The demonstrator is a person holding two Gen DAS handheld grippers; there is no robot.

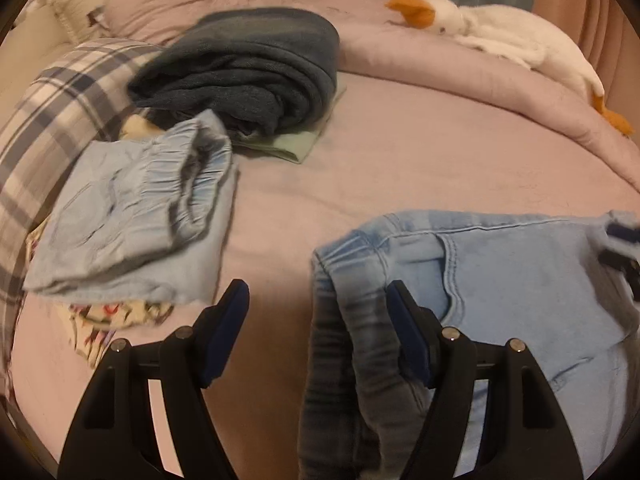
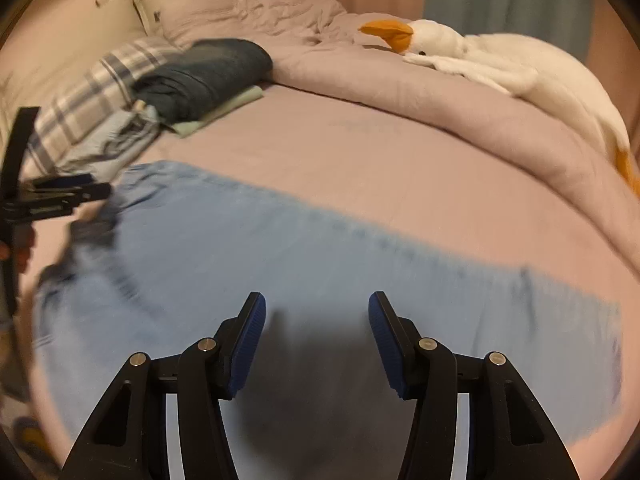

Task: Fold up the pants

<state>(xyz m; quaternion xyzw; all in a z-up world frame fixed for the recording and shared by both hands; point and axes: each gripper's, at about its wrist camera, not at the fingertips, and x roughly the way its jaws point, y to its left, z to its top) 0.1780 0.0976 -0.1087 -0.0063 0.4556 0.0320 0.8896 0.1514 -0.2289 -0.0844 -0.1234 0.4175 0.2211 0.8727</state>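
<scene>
Light blue denim pants (image 1: 520,280) lie on the pink bed sheet (image 1: 360,184), waistband toward the left. My left gripper (image 1: 318,300) is open just above the waistband's left edge, and a fold of denim rises between its fingers. In the right wrist view the pants (image 2: 320,280) spread wide and flat, blurred by motion. My right gripper (image 2: 316,308) is open and empty, hovering over the middle of the pants. The left gripper (image 2: 76,192) shows at the left edge of that view, over the waistband.
Folded light blue pants (image 1: 132,232) lie on patterned clothes at the left, by a plaid pillow (image 1: 52,120). Dark folded jeans (image 1: 248,68) sit on a green cloth behind them. A rumpled pink duvet (image 1: 460,64) and a white goose plush (image 1: 508,36) lie at the back right.
</scene>
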